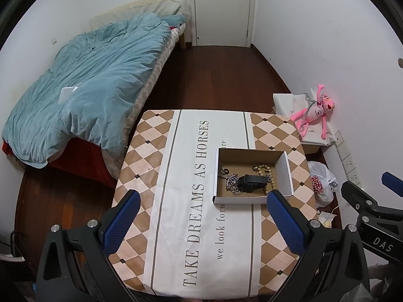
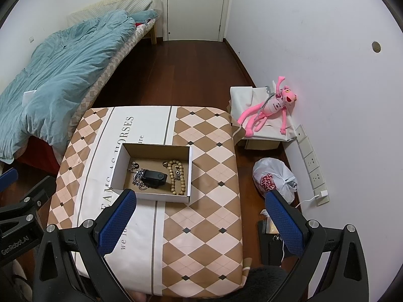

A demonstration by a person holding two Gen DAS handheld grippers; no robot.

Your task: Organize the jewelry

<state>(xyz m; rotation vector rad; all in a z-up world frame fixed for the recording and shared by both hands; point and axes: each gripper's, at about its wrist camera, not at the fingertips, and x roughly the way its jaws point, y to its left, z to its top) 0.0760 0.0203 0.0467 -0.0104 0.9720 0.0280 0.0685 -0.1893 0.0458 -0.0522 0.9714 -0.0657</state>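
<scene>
Left gripper (image 1: pixel 202 222) and right gripper (image 2: pixel 201 220) hover above the worktop's (image 2: pixel 201 239) near edge, jaws spread wide and empty. Farther in, toward the right edge, the cardboard box (image 2: pixel 118 166) holds a silver chain (image 2: pixel 138 176), black watch (image 2: pixel 154 178) and bead bracelet (image 2: pixel 173 176).

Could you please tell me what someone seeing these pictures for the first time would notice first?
Probably the open cardboard box in the middle of the checked tablecloth, holding a wooden bead bracelet, a silver chain and a black case. Next comes the pink plush toy lying on a covered box against the right wall, and the rumpled blue duvet on the bed to the left. Both grippers, left gripper and right gripper, hang open and empty.
</scene>
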